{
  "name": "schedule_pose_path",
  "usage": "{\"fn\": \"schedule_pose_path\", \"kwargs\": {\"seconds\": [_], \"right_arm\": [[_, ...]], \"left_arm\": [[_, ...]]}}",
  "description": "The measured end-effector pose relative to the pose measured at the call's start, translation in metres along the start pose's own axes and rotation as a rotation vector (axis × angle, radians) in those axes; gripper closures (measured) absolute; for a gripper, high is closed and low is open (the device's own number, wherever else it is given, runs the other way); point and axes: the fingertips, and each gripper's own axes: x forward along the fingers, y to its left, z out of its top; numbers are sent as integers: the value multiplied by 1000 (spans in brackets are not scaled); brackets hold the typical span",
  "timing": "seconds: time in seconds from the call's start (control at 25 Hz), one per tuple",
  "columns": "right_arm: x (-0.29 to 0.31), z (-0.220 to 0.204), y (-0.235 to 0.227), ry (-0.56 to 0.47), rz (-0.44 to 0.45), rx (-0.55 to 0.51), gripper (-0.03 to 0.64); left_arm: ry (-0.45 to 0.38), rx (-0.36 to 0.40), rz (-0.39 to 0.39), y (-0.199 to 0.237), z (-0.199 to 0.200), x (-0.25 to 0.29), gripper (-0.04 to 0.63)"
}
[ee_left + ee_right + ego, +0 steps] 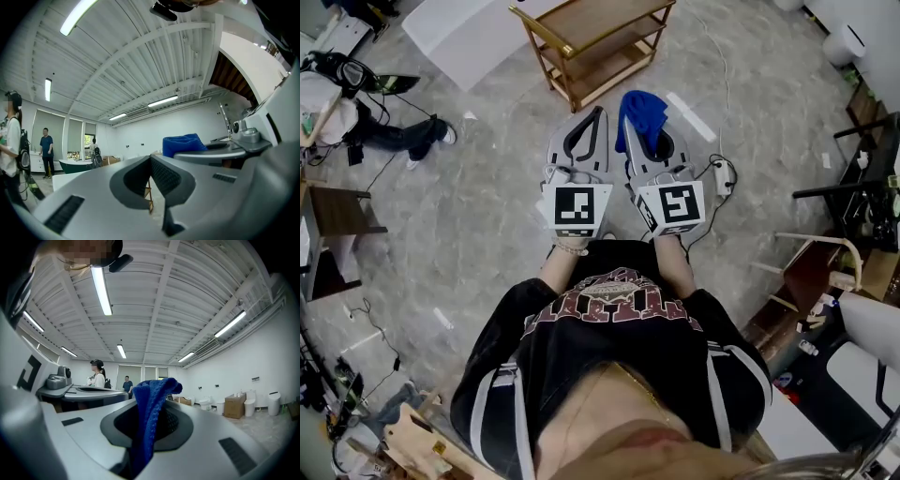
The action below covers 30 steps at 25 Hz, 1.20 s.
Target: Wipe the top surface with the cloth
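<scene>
Grey marbled floor (487, 216), wooden shelf (595, 42) standing on it; white walls (187, 126), ribbed ceiling (187, 301), strip lights (101, 289), windows (56, 136) at back

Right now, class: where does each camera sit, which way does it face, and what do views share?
Head view: on the head, facing steeply down at left tool, right tool, wooden shelf; torso shows.
Left gripper view: on left tool, along its shut jaws, across the room.
Right gripper view: on right tool, along jaws clamping blue cloth.
Shared: the cloth.

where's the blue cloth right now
The blue terry cloth is clamped in the right gripper, right of centre in the head view, just short of the wooden shelf unit.
</scene>
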Motion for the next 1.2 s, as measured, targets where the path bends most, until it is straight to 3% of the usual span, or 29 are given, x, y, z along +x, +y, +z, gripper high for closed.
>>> {"fn": "schedule_pose_path", "kwargs": {"seconds": [0.6,1.2], "right_arm": [[115,-10,-51,14,-63,-34,561],[182,-30,-70,57,-116,-21,561]], "left_arm": [[-17,-12,-88,62,-11,117,549],[28,-46,-154,105,-39,172,549]]}}
